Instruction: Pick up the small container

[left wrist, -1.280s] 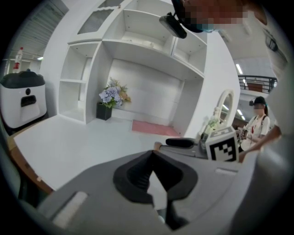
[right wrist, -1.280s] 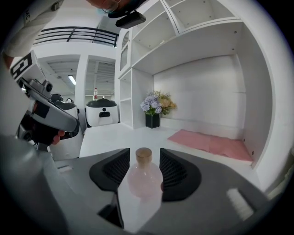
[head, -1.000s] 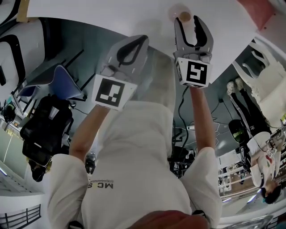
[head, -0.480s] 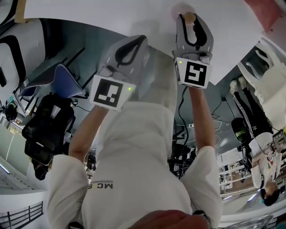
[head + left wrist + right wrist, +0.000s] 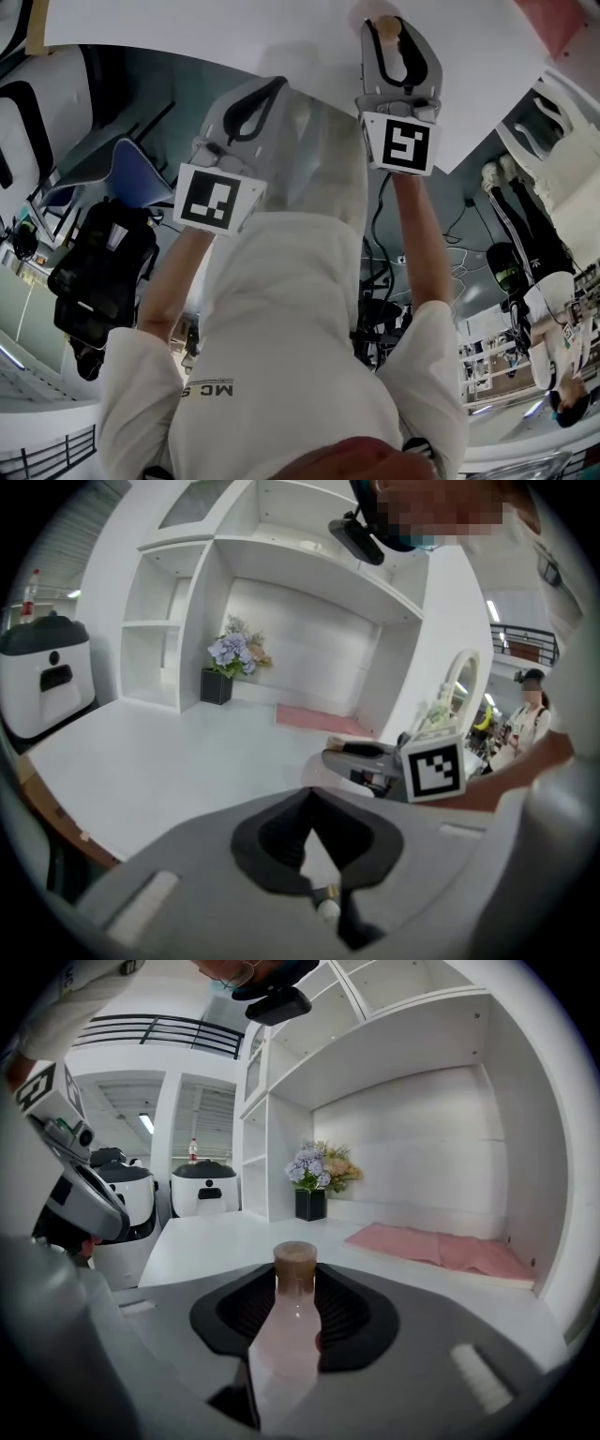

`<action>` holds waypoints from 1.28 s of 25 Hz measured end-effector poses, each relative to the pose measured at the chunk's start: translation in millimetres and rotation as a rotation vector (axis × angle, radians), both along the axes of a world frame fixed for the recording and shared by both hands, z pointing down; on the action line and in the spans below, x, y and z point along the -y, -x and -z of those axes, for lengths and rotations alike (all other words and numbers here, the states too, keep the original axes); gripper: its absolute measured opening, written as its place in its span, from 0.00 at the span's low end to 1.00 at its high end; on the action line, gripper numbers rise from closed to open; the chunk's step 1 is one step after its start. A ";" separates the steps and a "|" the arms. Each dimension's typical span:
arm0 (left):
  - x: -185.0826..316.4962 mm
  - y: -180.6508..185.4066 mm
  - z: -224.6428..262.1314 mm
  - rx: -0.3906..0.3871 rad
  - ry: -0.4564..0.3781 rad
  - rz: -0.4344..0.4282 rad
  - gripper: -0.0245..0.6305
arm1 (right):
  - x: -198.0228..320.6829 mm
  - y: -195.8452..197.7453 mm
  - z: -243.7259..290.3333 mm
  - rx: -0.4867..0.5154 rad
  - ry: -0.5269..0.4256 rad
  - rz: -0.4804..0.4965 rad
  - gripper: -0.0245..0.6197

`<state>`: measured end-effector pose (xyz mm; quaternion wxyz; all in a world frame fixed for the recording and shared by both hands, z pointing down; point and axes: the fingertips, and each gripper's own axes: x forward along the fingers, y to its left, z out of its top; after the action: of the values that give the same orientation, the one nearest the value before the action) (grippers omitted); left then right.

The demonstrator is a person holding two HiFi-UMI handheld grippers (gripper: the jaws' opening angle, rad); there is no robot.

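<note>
The small container [image 5: 291,1330] is a pale pink bottle with a brown cork top [image 5: 386,24]. It stands near the edge of the white table [image 5: 216,33]. My right gripper [image 5: 394,34] has just been closing. Its jaws now hold the bottle's sides, shown close up in the right gripper view [image 5: 296,1288]. My left gripper [image 5: 274,86] hovers at the table's edge, left of the right one, shut with nothing in it. In the left gripper view [image 5: 314,794] its tips meet, and the right gripper shows beyond it.
A pink cloth [image 5: 441,1246] lies at the back right of the table, and a black pot of flowers [image 5: 311,1199] stands against the white shelf unit [image 5: 187,592]. White machines [image 5: 202,1190] stand beyond the far edge. A black bag [image 5: 98,272] lies on the floor at left.
The right gripper's jaws have closed round the bottle, which stood at their open tips before. The left gripper has drifted slightly left and back.
</note>
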<state>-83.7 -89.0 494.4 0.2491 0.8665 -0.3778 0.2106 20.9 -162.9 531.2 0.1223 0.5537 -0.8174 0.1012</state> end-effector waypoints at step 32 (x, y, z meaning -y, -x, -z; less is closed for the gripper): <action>15.7 -63.5 90.1 -0.036 -0.099 -0.056 0.04 | -26.6 -63.8 125.6 0.049 -0.011 -0.020 0.23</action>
<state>-20.2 -104.7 404.3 0.2069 0.8917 -0.3586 0.1829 84.7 -136.2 405.6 0.0984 0.5599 -0.8151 0.1116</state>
